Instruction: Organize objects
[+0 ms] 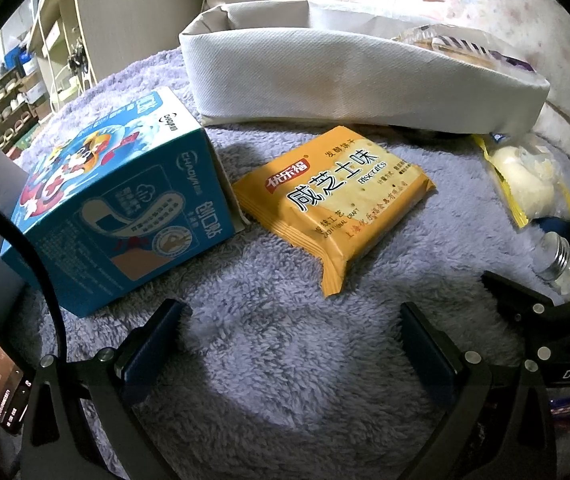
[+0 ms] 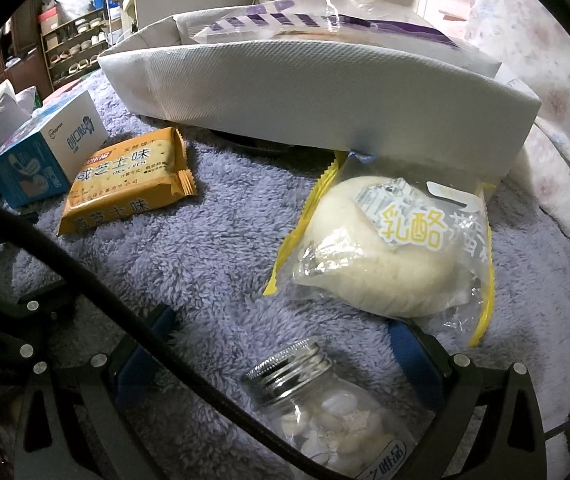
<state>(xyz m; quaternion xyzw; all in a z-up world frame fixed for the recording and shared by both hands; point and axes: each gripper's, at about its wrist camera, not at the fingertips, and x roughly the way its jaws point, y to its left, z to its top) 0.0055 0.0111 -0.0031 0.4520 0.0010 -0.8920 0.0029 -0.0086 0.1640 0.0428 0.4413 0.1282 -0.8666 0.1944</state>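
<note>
Fleecy blanket (image 2: 213, 240), right tongs (image 2: 285, 332) agape around jar (image 2: 317, 404), perhaps untouched, left tongs (image 1: 293, 320) agape, empty, biscuit pack (image 1: 333, 204) ahead

In the left wrist view the box (image 1: 113, 204) lies at left on the blanket (image 1: 285, 340), the biscuit pack (image 1: 337, 204) just right of it at centre. The bin (image 1: 349, 80) stands behind both, across the upper frame, with a bag (image 1: 465, 48) inside at upper right. The bun (image 1: 529, 176) lies at right, the jar (image 1: 561, 264) below it. In the right wrist view the jar (image 2: 325, 404) sits at bottom centre, the bun (image 2: 389, 248) above it.
</note>
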